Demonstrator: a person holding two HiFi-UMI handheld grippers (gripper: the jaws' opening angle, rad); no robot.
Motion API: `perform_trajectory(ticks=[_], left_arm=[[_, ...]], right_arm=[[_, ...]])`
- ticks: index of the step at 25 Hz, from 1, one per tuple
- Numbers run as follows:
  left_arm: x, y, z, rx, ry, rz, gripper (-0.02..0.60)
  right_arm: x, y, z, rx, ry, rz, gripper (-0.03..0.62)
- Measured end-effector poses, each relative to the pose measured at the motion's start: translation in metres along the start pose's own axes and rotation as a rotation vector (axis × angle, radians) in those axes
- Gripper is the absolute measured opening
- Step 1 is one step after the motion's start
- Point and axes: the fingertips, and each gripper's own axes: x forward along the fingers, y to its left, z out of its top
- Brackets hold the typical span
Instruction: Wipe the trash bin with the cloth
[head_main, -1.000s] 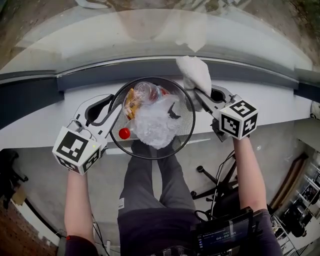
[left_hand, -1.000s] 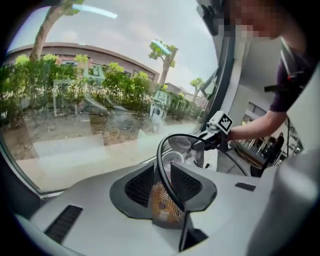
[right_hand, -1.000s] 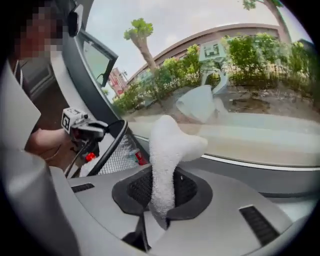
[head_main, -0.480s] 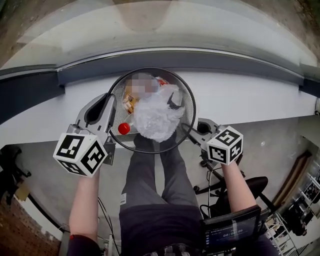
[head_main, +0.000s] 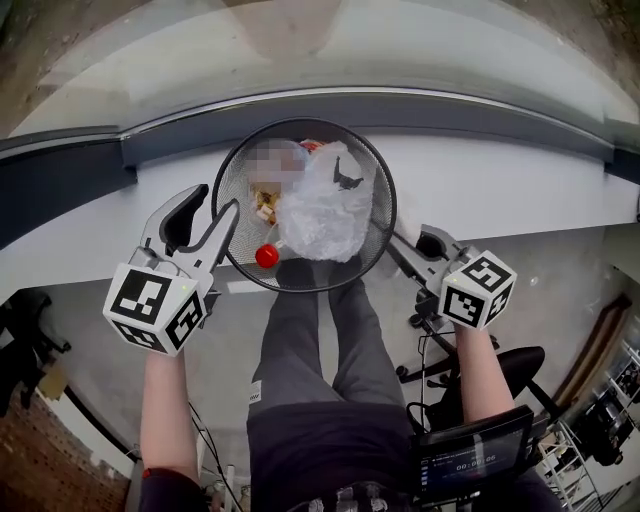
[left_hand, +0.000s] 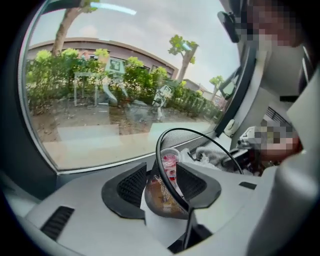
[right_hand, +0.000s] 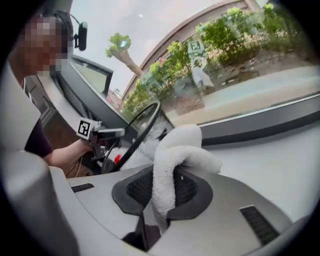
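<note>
Nearest the head camera are the person's legs in grey trousers (head_main: 320, 380), with a forearm reaching forward on each side. The right claw (right_hand: 161, 192) is closed on the white cloth (right_hand: 175, 150), which bulges up out of the jaws and folds over to the side; in the head view this claw sits low by the right side of the trash bin (head_main: 378, 190), and the cloth cannot be seen there. The left claw (head_main: 218, 203) straddles the bin's left rim, one jaw outside the black mesh wall and one inside. Its jaws have just been opening, and they stand apart with the rim between them, not clamped. The bin's mouth shows over the near edge of the white surface (head_main: 500, 200) and holds a crumpled clear plastic bag (head_main: 325, 210) and a small red round thing (head_main: 266, 256). Beyond the surface is a curved window (head_main: 320, 50), with green shrubs (left_hand: 65, 75) outside.
</note>
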Motion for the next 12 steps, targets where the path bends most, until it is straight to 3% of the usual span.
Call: perform_trajectory(ticks=[3, 5, 9, 12], left_arm=[[0.017, -0.007, -0.007, 0.064, 0.076, -0.051, 0.148], [0.019, -0.008, -0.010, 0.044, 0.075, -0.040, 0.119], [0.015, -0.005, -0.013, -0.111, 0.014, -0.033, 0.100], [0.014, -0.003, -0.012, -0.122, 0.005, -0.007, 0.082]], right_arm=[[-0.019, -0.033, 0.055, 0.037, -0.176, -0.088, 0.063], [-0.020, -0.045, 0.078, 0.017, -0.214, -0.123, 0.063], [0.006, -0.031, 0.067, -0.069, -0.088, -0.080, 0.063], [0.020, -0.011, 0.030, -0.141, 0.027, -0.054, 0.063]])
